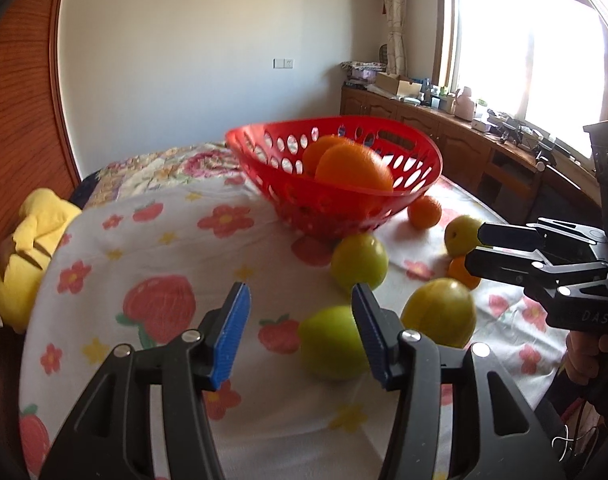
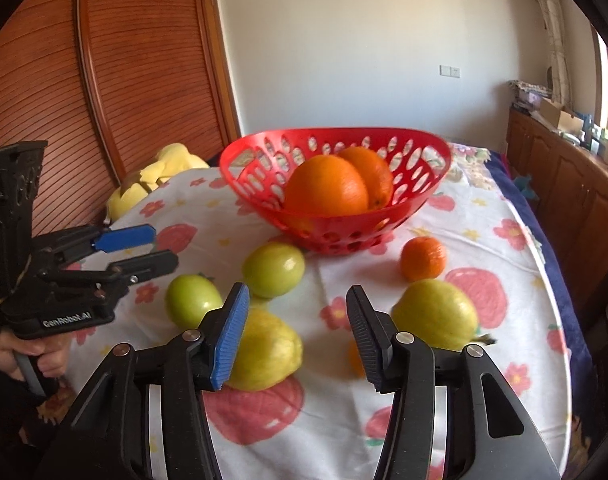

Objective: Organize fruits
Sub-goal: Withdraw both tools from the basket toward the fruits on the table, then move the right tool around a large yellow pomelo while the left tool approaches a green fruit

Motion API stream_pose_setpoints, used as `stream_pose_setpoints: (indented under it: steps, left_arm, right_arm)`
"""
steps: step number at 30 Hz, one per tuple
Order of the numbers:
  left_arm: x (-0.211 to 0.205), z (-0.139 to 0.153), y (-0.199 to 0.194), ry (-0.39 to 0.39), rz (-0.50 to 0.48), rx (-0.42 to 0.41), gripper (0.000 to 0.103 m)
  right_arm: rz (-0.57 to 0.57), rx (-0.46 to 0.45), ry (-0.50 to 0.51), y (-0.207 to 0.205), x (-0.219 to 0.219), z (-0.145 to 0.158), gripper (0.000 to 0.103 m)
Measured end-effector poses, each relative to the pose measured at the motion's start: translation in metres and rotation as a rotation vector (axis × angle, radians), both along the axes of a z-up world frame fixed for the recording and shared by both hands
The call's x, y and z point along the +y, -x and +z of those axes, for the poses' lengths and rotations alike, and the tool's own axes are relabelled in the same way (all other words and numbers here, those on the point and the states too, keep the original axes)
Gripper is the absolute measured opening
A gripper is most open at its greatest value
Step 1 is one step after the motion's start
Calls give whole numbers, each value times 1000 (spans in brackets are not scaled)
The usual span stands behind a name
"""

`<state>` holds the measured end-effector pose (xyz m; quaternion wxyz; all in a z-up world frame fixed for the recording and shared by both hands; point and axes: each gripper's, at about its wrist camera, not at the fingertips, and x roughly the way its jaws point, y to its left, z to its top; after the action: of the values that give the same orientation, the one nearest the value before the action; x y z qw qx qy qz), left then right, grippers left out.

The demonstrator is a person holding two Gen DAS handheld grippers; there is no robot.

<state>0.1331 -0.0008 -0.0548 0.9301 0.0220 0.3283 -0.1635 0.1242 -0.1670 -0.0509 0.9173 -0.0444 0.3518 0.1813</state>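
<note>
A red perforated plastic basket (image 2: 336, 224) stood on a white cloth printed with strawberries and flowers (image 2: 484, 216), with two large oranges (image 2: 328, 188) inside it. Around the basket's near side lay four yellow-green fruits and small oranges: one small orange (image 2: 422, 258) just right of the basket, one green fruit (image 2: 273, 269) just before it.

The left gripper (image 1: 299, 308) hovered above the cloth, its jaws parted and empty, a green fruit (image 1: 330, 346) lying partly behind its right finger. The right gripper (image 2: 297, 312) likewise stood parted with nothing clamped, a yellow-green pear-like fruit (image 2: 269, 350) beside its left blue pad (image 2: 229, 344). A yellow plush toy (image 1: 27, 248) lay at the cloth's edge.
</note>
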Motion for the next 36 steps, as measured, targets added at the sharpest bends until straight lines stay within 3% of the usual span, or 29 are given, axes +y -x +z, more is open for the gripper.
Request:
stream_pose_setpoints:
  steps: [14,36]
  left_arm:
    - [7,-17,10,54,20,-17,55]
    - [8,-18,21,42,10,-4,55]
  right_arm:
    - [37,48,-31,4,17,-24,69]
    - [54,113,-19,3,36,-47,74]
